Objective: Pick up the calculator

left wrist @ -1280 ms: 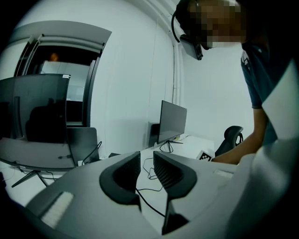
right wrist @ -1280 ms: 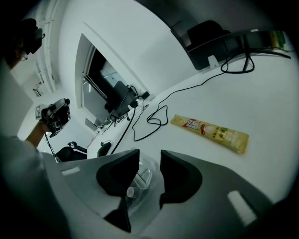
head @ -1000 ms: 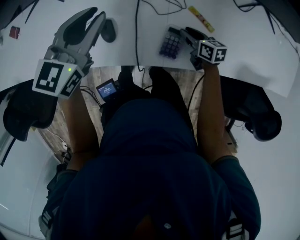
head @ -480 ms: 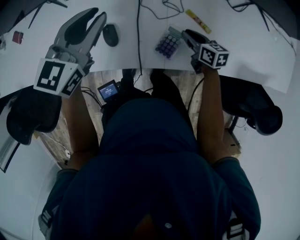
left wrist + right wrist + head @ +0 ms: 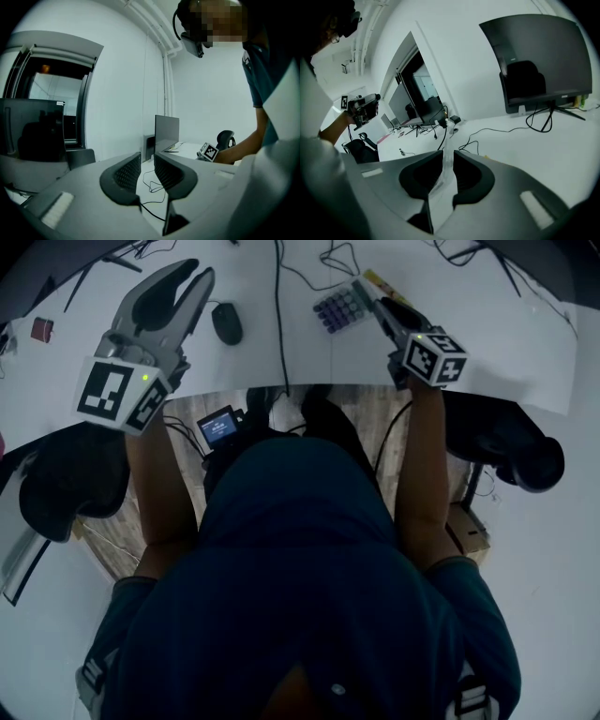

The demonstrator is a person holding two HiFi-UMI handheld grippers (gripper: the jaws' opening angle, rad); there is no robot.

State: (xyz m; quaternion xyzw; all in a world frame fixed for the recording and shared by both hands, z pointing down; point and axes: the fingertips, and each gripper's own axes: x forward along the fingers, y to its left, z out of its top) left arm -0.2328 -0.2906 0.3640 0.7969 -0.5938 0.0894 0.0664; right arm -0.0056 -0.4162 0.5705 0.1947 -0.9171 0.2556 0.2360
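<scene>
The calculator (image 5: pixel 339 307), grey with purple keys, is held by one edge in my right gripper (image 5: pixel 367 298), over the white desk (image 5: pixel 487 343). In the right gripper view it shows edge-on as a pale strip (image 5: pixel 446 157) clamped between the dark jaws of the right gripper (image 5: pixel 447 164). My left gripper (image 5: pixel 195 272) hangs over the desk's left part, well away from the calculator. In the left gripper view, the left gripper (image 5: pixel 147 161) shows only a narrow gap between its jaws, with nothing in it.
A black mouse (image 5: pixel 226 324) and a black cable (image 5: pixel 278 315) lie on the desk between the grippers. A yellow bar (image 5: pixel 377 281) lies beyond the calculator. A monitor (image 5: pixel 539 61) stands at the back. Black chairs (image 5: pixel 66 484) (image 5: pixel 511 442) flank the person.
My right gripper has carried the calculator farther from the desk's near edge, and the calculator has turned with it. The left gripper has hardly moved.
</scene>
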